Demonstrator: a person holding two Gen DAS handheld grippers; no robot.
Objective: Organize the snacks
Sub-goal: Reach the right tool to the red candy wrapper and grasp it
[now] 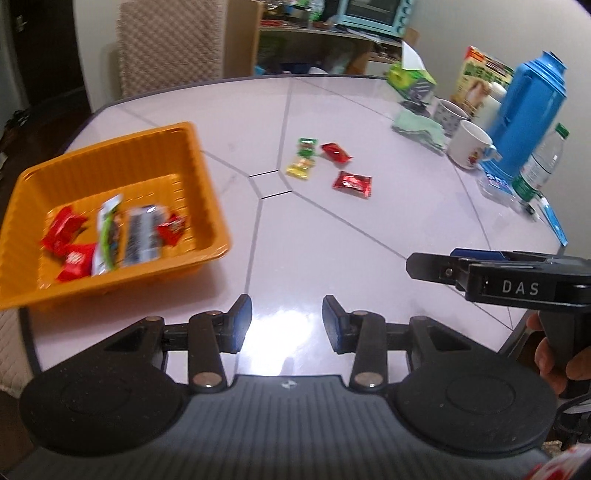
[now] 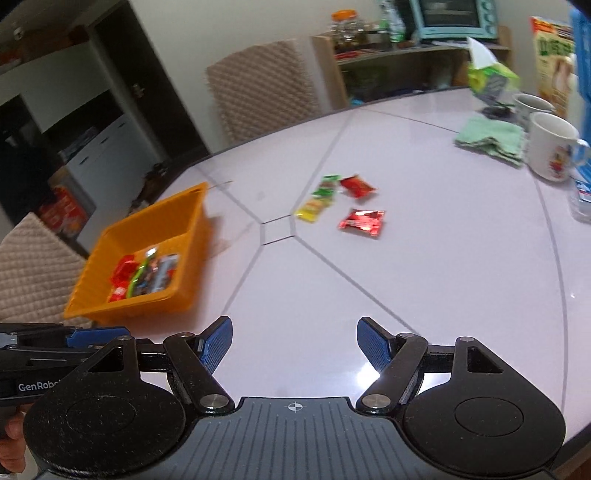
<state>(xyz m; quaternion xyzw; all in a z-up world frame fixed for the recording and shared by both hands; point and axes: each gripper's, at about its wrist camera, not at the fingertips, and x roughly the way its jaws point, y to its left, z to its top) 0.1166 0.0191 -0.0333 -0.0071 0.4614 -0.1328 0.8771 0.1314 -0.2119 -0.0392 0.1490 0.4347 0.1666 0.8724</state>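
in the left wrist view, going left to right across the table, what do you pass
orange basket → green and yellow snack strip → red square packet → white mug → blue thermos

Pale glossy worktop (image 1: 332,229) with grey seams, quilted beige chair (image 2: 258,88) behind, wooden shelf (image 2: 388,70) with teal oven (image 1: 373,13), off-white wall (image 2: 221,29).

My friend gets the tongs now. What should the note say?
Left tongs: open, nothing in them. Right tongs: open wider, nothing in them.
Done: several snacks lie in the orange basket.
Left: four on the table: green packet, yellow packet, red packet beside them, and a second red packet nearer you.
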